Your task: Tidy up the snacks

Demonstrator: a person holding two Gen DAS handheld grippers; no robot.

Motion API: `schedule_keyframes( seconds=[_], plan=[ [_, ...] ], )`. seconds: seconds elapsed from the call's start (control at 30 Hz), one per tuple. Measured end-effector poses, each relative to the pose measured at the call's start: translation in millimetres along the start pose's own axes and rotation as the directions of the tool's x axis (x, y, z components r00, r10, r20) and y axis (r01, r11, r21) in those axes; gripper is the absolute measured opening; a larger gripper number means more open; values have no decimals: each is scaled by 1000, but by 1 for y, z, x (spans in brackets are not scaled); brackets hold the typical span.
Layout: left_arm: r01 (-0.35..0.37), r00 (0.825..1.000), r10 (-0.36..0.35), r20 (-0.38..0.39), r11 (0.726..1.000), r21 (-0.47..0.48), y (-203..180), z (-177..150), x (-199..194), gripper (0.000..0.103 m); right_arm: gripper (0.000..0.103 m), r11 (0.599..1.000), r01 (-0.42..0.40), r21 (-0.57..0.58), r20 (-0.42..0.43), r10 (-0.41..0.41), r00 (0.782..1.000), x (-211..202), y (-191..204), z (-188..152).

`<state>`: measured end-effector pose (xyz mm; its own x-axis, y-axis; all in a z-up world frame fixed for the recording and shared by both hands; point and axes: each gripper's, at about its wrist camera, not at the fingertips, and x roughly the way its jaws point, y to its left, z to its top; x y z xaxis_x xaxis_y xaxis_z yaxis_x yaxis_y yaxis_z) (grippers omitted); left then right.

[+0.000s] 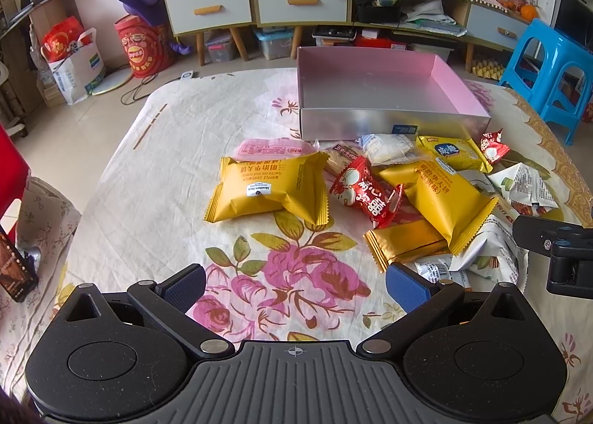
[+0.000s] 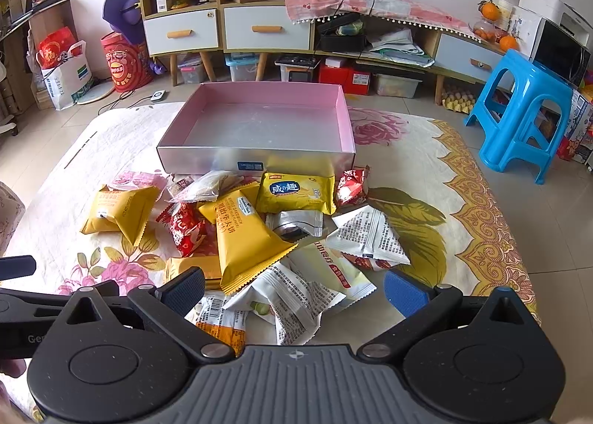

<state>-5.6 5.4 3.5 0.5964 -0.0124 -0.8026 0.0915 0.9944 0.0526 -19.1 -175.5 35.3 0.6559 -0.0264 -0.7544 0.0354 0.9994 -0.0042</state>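
A pile of snack packets lies on a floral cloth in front of an empty pink-lined silver box (image 1: 389, 123) (image 2: 255, 161). There are yellow wafer packets (image 1: 267, 188) (image 2: 244, 238), a red candy packet (image 1: 365, 196) (image 2: 183, 227), a yellow biscuit packet (image 2: 294, 192) and white nut packets (image 2: 367, 235). My left gripper (image 1: 294, 285) is open and empty, hovering over the cloth short of the pile. My right gripper (image 2: 294, 290) is open and empty, above the nearest white packets (image 2: 296, 298).
The floral cloth (image 1: 155, 172) covers a low table with rounded edges. A blue plastic stool (image 2: 526, 112) stands to the right. Cabinets with drawers (image 2: 267, 27) line the far wall. A red drum (image 1: 142, 46) and bags sit on the floor at left.
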Motion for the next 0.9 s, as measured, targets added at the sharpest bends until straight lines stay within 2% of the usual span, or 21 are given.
schedule_keyframes(
  seconds=[0.9],
  plan=[
    [-8, 1000, 8, -7, 1000, 2, 3, -2, 2, 103, 95, 1000, 11, -1, -3, -11, 1000, 1, -1, -2]
  ],
)
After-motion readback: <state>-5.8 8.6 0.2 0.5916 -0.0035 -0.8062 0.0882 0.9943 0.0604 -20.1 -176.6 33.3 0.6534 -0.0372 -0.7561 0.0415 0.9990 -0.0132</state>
